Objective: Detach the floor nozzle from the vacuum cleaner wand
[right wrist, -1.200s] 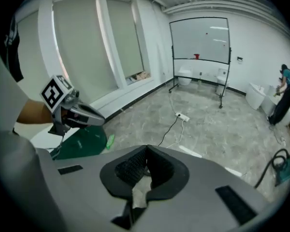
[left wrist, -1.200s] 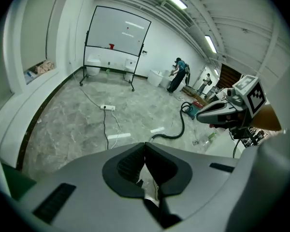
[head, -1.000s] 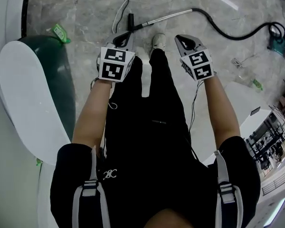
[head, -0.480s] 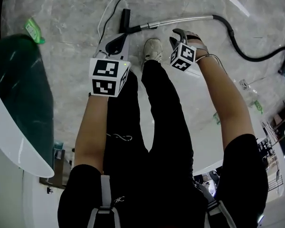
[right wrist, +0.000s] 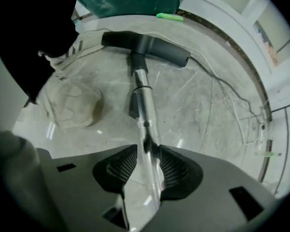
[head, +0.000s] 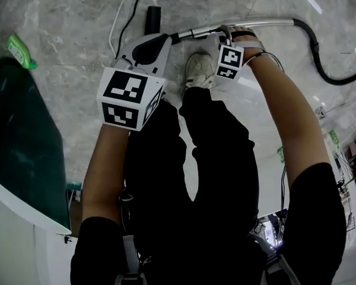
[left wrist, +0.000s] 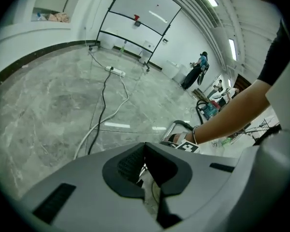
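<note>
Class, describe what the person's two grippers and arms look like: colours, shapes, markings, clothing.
The left gripper and right gripper are both light grey, with black ribbed pads set in rounded recesses. Each carries a white cube printed with black square markers. The person wears black short sleeves and a band on the right wrist.

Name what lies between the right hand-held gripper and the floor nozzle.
The wand spans it, from right hand-held gripper to floor nozzle: right gripper view.
</note>
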The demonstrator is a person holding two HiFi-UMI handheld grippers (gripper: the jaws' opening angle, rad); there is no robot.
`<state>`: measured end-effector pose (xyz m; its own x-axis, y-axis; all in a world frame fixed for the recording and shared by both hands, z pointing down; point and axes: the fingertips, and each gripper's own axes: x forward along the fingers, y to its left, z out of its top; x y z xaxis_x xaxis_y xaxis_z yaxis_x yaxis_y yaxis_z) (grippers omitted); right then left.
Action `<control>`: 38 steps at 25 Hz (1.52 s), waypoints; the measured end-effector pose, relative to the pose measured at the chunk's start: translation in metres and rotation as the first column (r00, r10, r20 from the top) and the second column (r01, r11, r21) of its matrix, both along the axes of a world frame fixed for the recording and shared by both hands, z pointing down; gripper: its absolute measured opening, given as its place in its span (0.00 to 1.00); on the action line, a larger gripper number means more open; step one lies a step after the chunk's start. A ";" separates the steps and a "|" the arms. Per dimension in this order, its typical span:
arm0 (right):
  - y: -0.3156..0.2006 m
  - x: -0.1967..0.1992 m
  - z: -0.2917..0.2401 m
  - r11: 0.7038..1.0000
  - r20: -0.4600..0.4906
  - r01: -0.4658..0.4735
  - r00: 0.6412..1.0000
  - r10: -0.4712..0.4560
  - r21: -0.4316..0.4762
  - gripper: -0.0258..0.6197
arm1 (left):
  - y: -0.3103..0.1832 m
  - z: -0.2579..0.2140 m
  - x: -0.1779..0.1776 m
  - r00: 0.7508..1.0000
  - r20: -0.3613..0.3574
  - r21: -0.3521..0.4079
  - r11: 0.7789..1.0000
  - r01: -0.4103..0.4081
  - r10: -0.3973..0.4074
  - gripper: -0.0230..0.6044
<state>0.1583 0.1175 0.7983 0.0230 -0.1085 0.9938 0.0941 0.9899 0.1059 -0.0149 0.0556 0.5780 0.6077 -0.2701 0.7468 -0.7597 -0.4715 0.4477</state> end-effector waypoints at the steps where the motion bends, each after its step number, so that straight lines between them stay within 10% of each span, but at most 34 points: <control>1: -0.002 -0.001 0.007 1.000 -0.011 0.018 1.000 -0.018 0.025 0.25 | -0.001 0.007 -0.001 1.000 0.016 -0.001 1.000 -0.019 0.019 0.05; 8: -0.011 -0.003 0.026 0.987 -0.019 0.148 0.989 -0.147 0.068 0.30 | -0.014 0.018 -0.003 0.997 0.052 0.008 0.998 -0.062 0.062 0.05; 13: -0.015 -0.004 -0.010 0.994 -0.030 0.058 0.998 -0.056 0.088 0.31 | 0.005 -0.011 0.004 0.987 0.091 0.020 0.991 -0.135 0.133 0.06; 19: -0.031 -0.019 -0.114 0.993 0.109 -0.043 0.994 0.031 0.113 0.28 | 0.053 -0.068 0.012 0.980 -0.073 -0.246 0.955 0.163 -0.186 0.06; 22: -0.030 -0.023 -0.150 0.994 0.174 -0.024 0.985 0.005 0.109 0.28 | 0.071 -0.086 0.033 0.880 -0.199 -0.455 0.836 0.306 -0.430 0.30; 26: -0.031 -0.019 -0.172 0.992 0.216 0.008 0.976 -0.036 0.128 0.28 | 0.075 -0.046 0.054 0.664 -0.156 -0.662 0.576 0.480 -0.732 0.63; 29: -0.030 -0.021 -0.175 0.990 0.233 0.026 0.971 -0.057 0.137 0.28 | 0.069 -0.003 0.040 0.487 -0.012 -0.608 0.393 0.690 -0.873 0.69; 32: -0.019 -0.024 -0.173 0.990 0.245 0.052 0.966 -0.082 0.130 0.28 | 0.063 0.029 0.013 0.249 0.074 -0.480 0.184 0.857 -0.966 0.69; 34: -0.014 -0.028 -0.168 0.991 0.254 0.044 0.964 -0.075 0.126 0.28 | 0.058 0.040 0.001 0.167 0.057 -0.439 0.126 0.890 -0.984 0.68; 35: -0.014 -0.030 -0.165 0.992 0.262 0.031 0.963 -0.063 0.125 0.28 | 0.055 0.041 -0.004 0.152 0.038 -0.435 0.121 0.892 -0.988 0.38; 38: -0.013 -0.034 -0.167 0.993 0.289 0.007 0.957 -0.042 0.119 0.28 | 0.052 0.034 -0.006 0.140 -0.007 -0.474 0.127 0.871 -0.990 0.33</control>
<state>0.1242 0.1042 0.6308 -0.2683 -0.2202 0.9378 0.0662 0.9670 0.2460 -0.0214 0.1076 0.6124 0.2008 -0.5911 0.7812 -0.3066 0.7195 0.6232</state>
